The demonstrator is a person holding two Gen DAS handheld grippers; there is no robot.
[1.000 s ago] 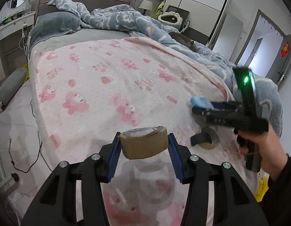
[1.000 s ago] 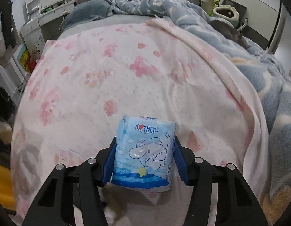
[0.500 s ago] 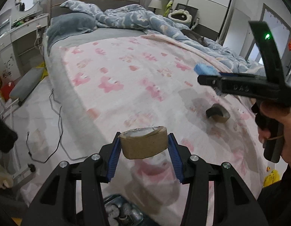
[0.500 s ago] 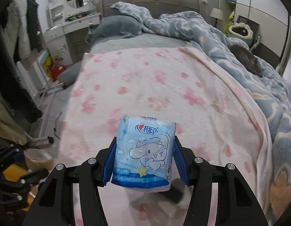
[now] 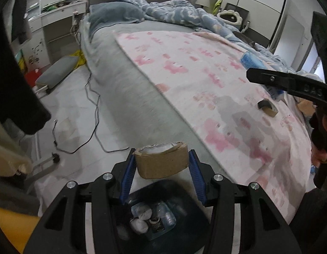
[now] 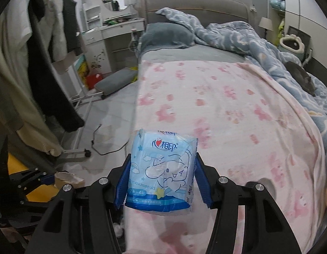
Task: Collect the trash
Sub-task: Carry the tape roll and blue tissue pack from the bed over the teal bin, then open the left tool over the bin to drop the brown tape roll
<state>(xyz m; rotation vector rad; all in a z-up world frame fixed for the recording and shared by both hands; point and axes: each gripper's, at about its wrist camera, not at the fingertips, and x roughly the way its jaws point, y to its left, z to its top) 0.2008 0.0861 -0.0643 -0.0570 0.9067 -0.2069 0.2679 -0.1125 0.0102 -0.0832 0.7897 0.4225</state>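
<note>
Brown cardboard fills our left gripper (image 5: 162, 165): its blue pads clamp a spent tape roll (image 5: 162, 162) from either side, the roll's hole axis running toward 12 o'clock and tipped slightly up, directly above a dark trash bin (image 5: 184, 216) at 6 o'clock. Our right gripper (image 6: 161, 174) squeezes a blue tissue packet (image 6: 162, 172) upright, long axis 12 to 6, printed face toward us, over the pink blanket (image 6: 237, 105). Another tape roll (image 5: 267, 107) lies on the bed at 3 o'clock.

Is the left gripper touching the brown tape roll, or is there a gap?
Touching. In the left wrist view, both blue pads of the left gripper press against the sides of the brown tape roll, holding it in the air.
</note>
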